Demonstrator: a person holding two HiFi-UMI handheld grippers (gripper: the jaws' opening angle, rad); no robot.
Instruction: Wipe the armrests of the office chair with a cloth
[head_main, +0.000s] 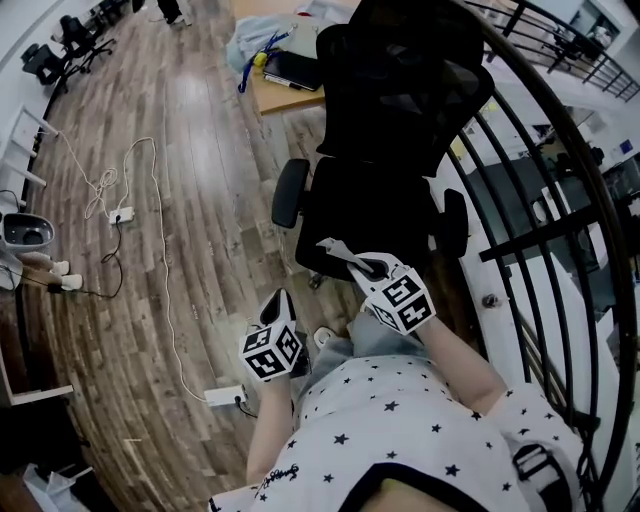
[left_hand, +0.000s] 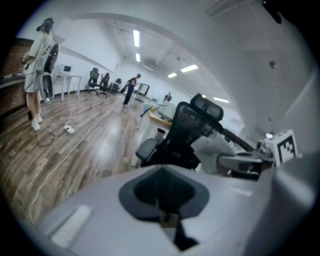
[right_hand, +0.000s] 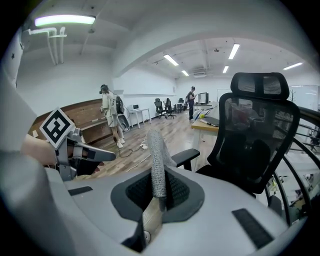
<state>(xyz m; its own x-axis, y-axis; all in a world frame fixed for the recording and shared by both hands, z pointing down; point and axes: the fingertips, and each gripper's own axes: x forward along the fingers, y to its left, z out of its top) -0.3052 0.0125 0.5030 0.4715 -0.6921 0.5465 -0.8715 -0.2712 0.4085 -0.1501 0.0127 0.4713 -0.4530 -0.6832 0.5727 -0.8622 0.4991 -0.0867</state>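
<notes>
Left gripper (head_main: 283, 300): jaws pressed together, empty, short of the nearer armrest (head_main: 290, 192). Right gripper (head_main: 338, 250) pinches the grey cloth (right_hand: 157, 165) by an edge over the office chair (head_main: 390, 120) seat; no armrest contact yet.

Risks: cloth likely slips from the thin pinch under drag; unbraced chair may swivel.

Wood-plank floor (head_main: 190, 150), loose cables (head_main: 103, 188); open office, black railing (head_main: 540, 230) close on the right.

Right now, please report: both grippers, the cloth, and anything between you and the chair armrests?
Left gripper shut, empty. Right gripper shut on cloth, held upright. Cloth short of both armrests, no contact. Nothing seen in the way.
</notes>
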